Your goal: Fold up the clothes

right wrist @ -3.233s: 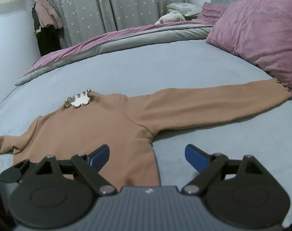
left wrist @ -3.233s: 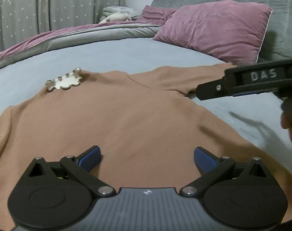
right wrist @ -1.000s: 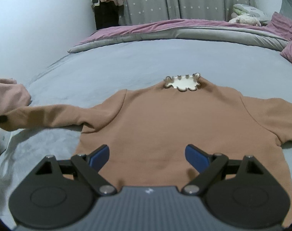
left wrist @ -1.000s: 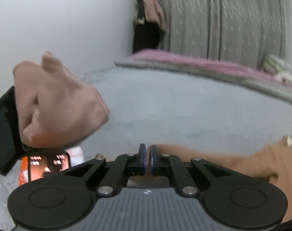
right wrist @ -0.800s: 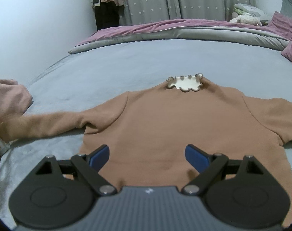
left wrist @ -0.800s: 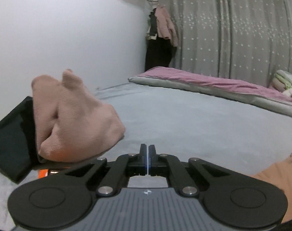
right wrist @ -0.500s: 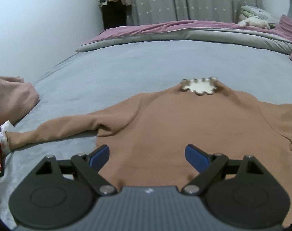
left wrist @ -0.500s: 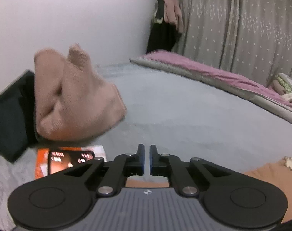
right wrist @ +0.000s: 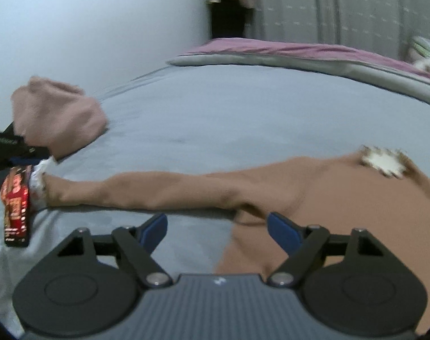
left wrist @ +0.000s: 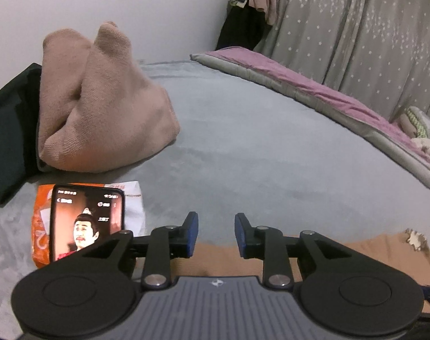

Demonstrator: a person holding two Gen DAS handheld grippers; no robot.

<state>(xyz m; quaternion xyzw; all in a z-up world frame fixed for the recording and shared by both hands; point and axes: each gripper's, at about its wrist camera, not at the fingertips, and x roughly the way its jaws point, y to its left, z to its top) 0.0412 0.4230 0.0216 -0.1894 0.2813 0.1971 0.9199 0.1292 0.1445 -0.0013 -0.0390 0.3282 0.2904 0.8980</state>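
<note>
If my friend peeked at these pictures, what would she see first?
Probably the big brown sweater spread flat on the grey bed, one long sleeve stretched toward the left. At the sleeve's end a lit phone glows on an orange packet, with a lumpy pink garment just behind it.

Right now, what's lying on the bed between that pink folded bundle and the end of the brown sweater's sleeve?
In the right wrist view, a phone on an orange-white packet lies between the pink bundle and the sleeve cuff.
</note>
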